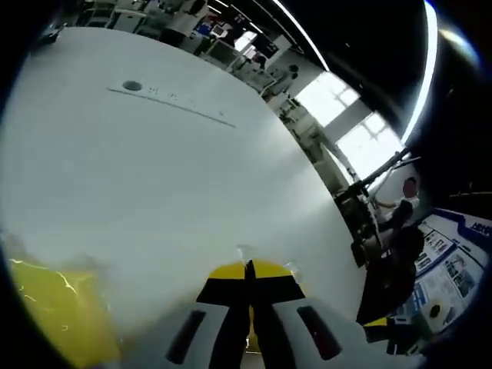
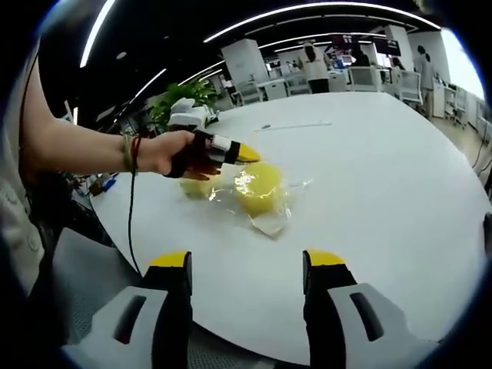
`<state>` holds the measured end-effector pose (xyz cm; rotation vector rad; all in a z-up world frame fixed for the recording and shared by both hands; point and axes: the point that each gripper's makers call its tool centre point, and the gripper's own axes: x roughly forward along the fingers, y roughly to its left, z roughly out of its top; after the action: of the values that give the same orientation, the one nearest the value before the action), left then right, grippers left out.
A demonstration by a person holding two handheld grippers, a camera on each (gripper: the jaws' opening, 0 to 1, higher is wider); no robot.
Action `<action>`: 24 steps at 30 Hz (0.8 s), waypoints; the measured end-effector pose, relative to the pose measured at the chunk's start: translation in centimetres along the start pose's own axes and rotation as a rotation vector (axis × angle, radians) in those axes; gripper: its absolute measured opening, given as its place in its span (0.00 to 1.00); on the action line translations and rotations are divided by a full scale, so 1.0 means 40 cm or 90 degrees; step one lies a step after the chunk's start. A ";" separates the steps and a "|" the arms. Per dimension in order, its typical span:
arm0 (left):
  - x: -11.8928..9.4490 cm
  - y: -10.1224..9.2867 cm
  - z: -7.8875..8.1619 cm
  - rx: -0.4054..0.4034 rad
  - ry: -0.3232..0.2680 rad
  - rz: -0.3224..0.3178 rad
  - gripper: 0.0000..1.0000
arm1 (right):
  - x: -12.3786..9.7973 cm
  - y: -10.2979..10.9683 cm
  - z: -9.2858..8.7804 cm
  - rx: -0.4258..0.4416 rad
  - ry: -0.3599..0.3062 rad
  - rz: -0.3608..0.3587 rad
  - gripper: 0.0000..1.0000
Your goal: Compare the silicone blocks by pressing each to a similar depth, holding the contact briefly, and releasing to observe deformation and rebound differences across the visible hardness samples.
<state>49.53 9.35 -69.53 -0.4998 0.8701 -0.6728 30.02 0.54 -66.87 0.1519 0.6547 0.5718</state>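
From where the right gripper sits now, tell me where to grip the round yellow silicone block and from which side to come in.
Grip the round yellow silicone block across its curved sides, coming straight ahead from the right gripper, whose jaws stand open. The block lies low on crinkled clear wrap on the white table. The left gripper, shut, hovers at its far-left edge, so the near side is probably freer.

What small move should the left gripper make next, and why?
Probably lower the left gripper onto the yellow block. In the right gripper view its shut tips sit at the block's upper edge, seemingly not yet pressing. The right gripper is open, well short of it.
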 end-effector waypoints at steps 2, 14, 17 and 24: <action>-0.011 -0.008 0.004 -0.002 -0.010 -0.006 0.00 | -0.001 0.004 0.004 0.003 -0.004 0.002 0.56; -0.070 -0.083 -0.003 -0.016 -0.028 -0.050 0.00 | -0.022 0.021 0.016 -0.015 -0.012 0.002 0.57; -0.087 -0.103 -0.001 -0.013 -0.034 -0.058 0.00 | -0.024 0.025 0.017 -0.021 -0.012 0.003 0.57; -0.120 -0.149 0.009 0.019 -0.042 -0.073 0.00 | -0.034 0.036 0.033 -0.036 -0.022 0.003 0.57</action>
<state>45.62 8.69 -62.97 -0.5449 0.7720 -0.7688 29.30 1.05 -64.67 0.1096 0.6048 0.5903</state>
